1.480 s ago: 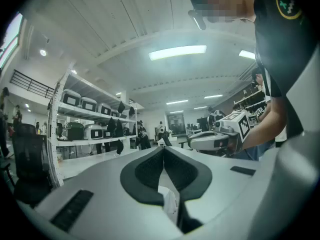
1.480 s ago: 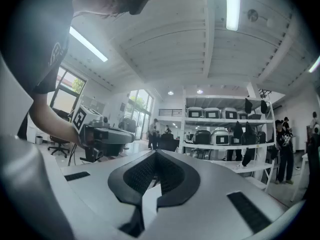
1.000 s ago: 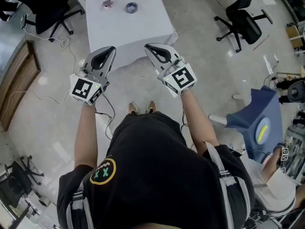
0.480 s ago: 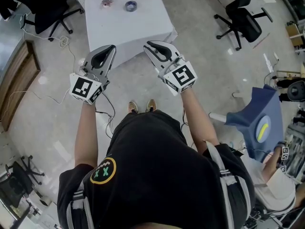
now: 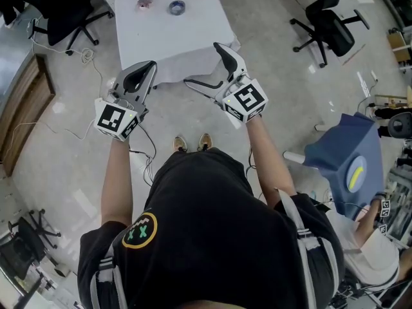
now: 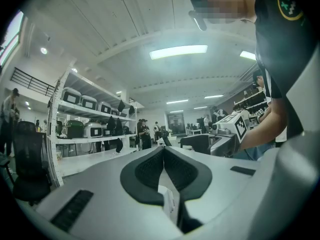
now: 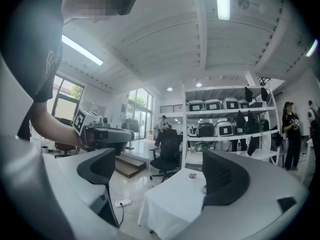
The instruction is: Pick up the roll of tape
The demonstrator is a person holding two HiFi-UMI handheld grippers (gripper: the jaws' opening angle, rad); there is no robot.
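The roll of tape (image 5: pixel 177 8), a small blue ring, lies near the far edge of a white-clothed table (image 5: pixel 187 44). Both grippers hang in the air short of the table's near edge, well away from the tape. My left gripper (image 5: pixel 149 67) is shut and empty, its pads (image 6: pixel 163 159) pressed together. My right gripper (image 5: pixel 205 64) has its jaws opening wide, with nothing between them. In the right gripper view the table (image 7: pixel 167 201) shows between the spread jaws of the right gripper (image 7: pixel 160 173), and the tape is mostly hidden behind the right-hand jaw.
A small pinkish object (image 5: pixel 144 4) lies left of the tape. Black office chairs stand at the right (image 5: pixel 328 28) and far left (image 5: pixel 58 8). A blue-draped stand (image 5: pixel 347 163) is to the right, cables (image 5: pixel 84 56) trail on the floor, and shelving (image 7: pixel 225 119) stands beyond the table.
The right gripper's jaws have swung from shut to wide apart. The left gripper and both hands have kept their places.
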